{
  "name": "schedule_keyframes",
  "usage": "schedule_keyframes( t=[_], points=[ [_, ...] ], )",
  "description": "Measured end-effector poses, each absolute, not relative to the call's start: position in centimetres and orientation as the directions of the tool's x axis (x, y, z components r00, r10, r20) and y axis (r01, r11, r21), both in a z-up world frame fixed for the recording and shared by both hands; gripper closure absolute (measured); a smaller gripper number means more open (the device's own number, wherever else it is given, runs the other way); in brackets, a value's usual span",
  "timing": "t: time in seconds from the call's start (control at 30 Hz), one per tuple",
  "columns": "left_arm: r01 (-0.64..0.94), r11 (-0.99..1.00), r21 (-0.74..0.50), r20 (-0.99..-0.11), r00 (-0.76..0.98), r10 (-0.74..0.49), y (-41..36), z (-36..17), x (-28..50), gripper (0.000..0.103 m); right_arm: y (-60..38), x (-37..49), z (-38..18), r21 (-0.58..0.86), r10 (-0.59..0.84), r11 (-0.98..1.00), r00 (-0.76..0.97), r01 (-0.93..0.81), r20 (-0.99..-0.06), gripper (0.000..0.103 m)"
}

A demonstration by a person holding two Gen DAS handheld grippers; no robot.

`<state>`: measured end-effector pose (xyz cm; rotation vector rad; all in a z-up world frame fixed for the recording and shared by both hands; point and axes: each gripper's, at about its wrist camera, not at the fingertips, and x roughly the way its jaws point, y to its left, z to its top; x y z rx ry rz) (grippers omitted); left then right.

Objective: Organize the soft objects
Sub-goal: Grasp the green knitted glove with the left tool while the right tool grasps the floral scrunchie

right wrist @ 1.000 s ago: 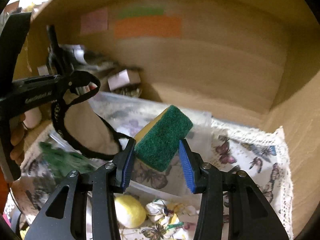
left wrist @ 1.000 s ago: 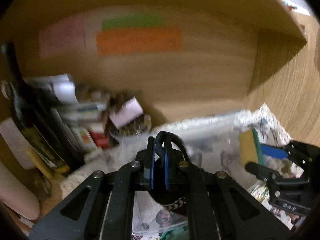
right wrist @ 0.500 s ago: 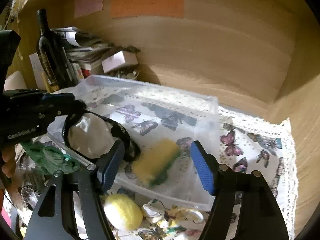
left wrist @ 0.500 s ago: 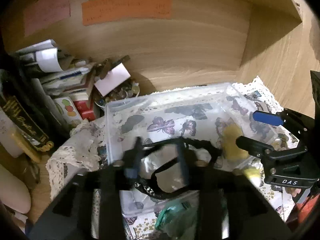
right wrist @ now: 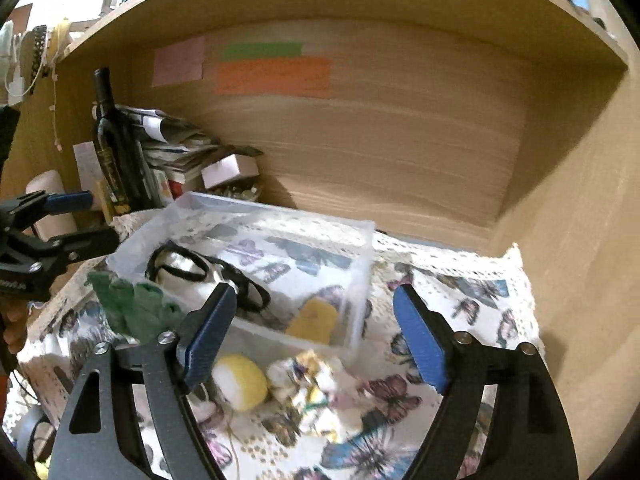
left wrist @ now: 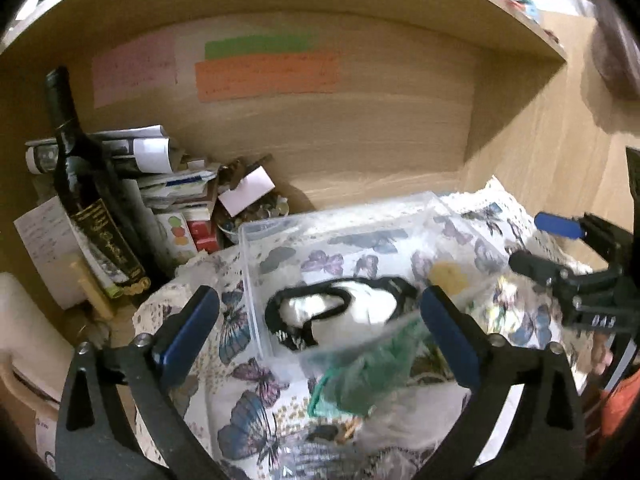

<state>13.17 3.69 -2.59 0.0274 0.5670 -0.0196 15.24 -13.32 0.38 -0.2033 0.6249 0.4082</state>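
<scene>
A clear plastic bin stands on a butterfly-print cloth inside a wooden shelf. In it lie a white item with black straps and a yellow-green sponge. My left gripper hovers before the bin, its jaws opening wide with nothing pressed between them. My right gripper is also opening and holds nothing. A green cloth lies at the bin's near edge. A yellow ball and a crumpled floral cloth rest in front of the bin.
A dark wine bottle, stacked papers and boxes and a bowl of coins crowd the shelf's left back corner. Coloured notes stick on the back wall. The shelf's side wall rises on the right.
The left gripper opened and let the black-strapped item fall into the bin. The right gripper released the sponge, which now lies in the bin. Both grippers drew back.
</scene>
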Motion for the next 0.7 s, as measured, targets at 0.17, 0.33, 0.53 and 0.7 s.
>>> schedule_keyframes(
  t=[0.17, 0.33, 0.53, 0.7],
  points=[
    [0.046, 0.999, 0.026, -0.571, 0.821, -0.023, 3.2, -4.7, 12.3, 0.001, -14.5, 14.3, -0.9, -0.064, 0.282, 0.911, 0.728, -0.407, -0.626, 0.024],
    [0.071, 0.997, -0.017, -0.605, 0.794, -0.067, 3.4, -6.5, 12.2, 0.001, -15.5, 14.0, -3.4, -0.063, 0.250, 0.917, 0.691, -0.394, -0.678, 0.024],
    [0.089, 0.993, -0.073, -0.655, 0.747, -0.115, 3.7, -8.5, 13.1, 0.027, -16.8, 15.0, -6.0, -0.023, 0.235, 0.928, 0.632, -0.371, -0.739, 0.039],
    [0.112, 0.986, -0.120, -0.678, 0.716, -0.164, 3.9, -9.6, 13.6, 0.061, -16.6, 15.6, -7.1, 0.011, 0.254, 0.922, 0.583, -0.387, -0.772, 0.080]
  ],
)
